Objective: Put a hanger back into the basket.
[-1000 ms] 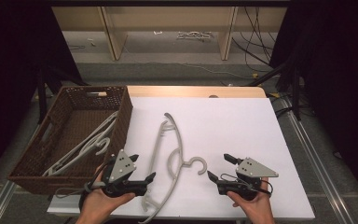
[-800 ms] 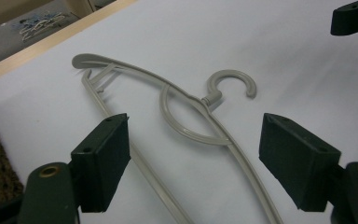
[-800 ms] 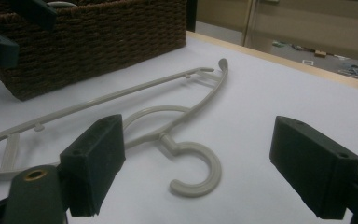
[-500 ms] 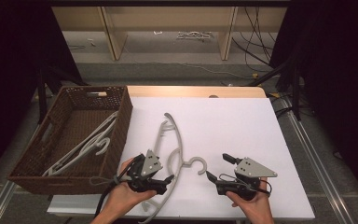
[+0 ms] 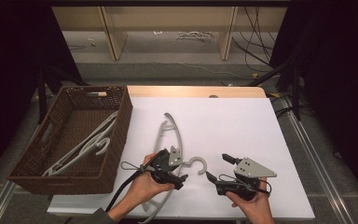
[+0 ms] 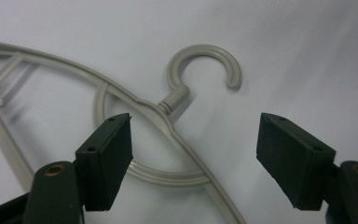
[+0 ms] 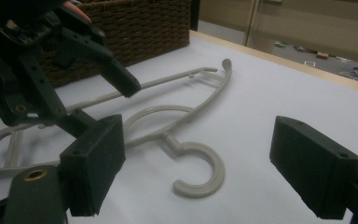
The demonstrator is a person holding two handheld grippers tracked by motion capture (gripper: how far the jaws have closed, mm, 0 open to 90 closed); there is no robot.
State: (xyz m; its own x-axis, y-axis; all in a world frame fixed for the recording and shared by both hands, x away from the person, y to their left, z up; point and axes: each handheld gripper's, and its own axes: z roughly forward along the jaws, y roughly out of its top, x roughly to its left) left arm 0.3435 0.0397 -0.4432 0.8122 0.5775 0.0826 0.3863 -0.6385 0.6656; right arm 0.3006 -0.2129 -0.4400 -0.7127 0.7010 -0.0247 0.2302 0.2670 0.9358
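Observation:
A pale grey plastic hanger (image 5: 168, 135) lies flat on the white table (image 5: 242, 126), its hook (image 5: 198, 163) pointing toward the front right. My left gripper (image 5: 182, 165) hovers open just over the hanger's neck. In the left gripper view the neck (image 6: 172, 100) and the hook (image 6: 200, 65) lie between the spread jaws of the left gripper (image 6: 193, 154). My right gripper (image 5: 216, 166) stands open just right of the hook, apart from it. In the right gripper view the hook (image 7: 200, 175) lies ahead of the right gripper (image 7: 200, 156), and the left gripper (image 7: 74, 70) shows at upper left.
A brown wicker basket (image 5: 121, 135) stands at the table's left edge with similar grey hangers (image 5: 86, 144) inside. A wooden strip (image 5: 196, 91) runs along the table's far edge. Shelving and cables lie on the floor beyond.
My left gripper has moved right from beside the basket's front corner to over the hanger's neck. The right gripper has barely shifted. The hanger has not moved.

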